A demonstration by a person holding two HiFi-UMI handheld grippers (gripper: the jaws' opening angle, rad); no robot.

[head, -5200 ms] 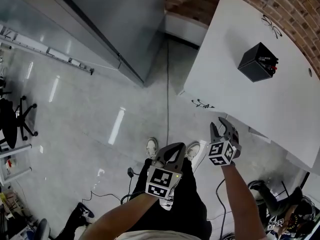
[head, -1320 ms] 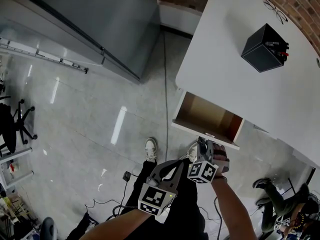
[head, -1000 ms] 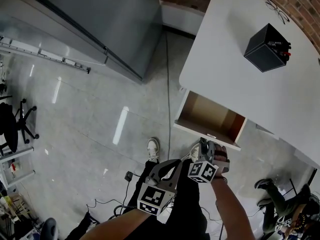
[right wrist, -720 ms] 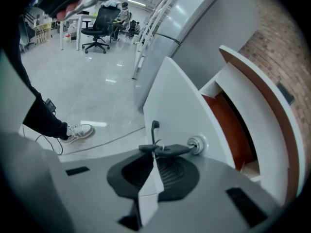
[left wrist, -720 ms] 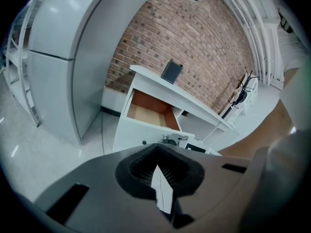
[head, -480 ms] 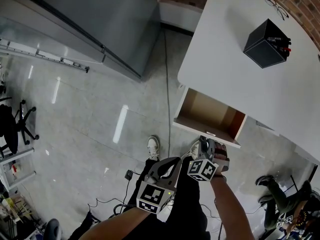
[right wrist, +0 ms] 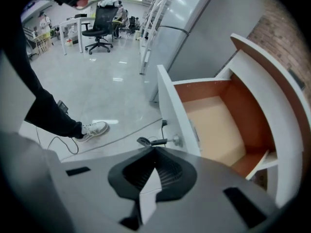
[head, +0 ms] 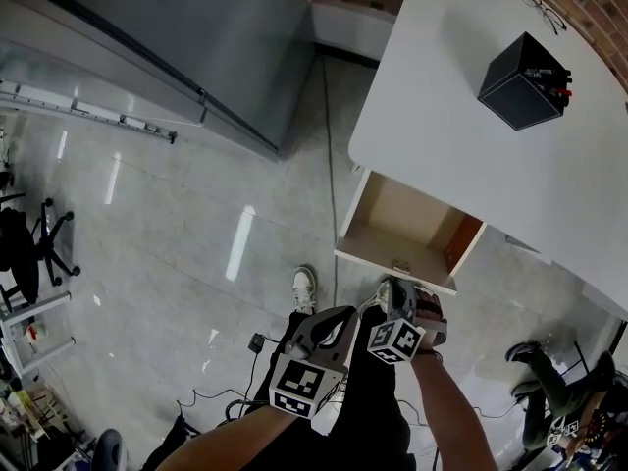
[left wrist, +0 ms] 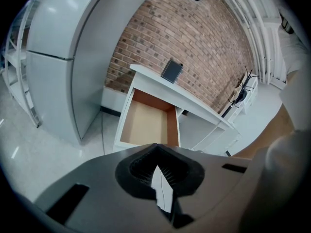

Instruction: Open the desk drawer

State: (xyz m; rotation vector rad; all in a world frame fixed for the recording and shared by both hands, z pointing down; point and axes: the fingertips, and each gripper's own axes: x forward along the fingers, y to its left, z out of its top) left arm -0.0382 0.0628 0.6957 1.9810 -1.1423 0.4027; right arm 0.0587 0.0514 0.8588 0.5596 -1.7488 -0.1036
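Jaws together over glossy grey floor [head: 147,253]

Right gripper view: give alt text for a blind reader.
A white desk drawer with a bare tan wooden inside stands pulled open, a small metal key in its front. The right gripper has just closed its dark jaws on nothing, short of the key.

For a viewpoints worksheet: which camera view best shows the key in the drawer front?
The right gripper view: the key juts from the drawer front. The head view shows it only as a speck; in the left gripper view it is hidden.
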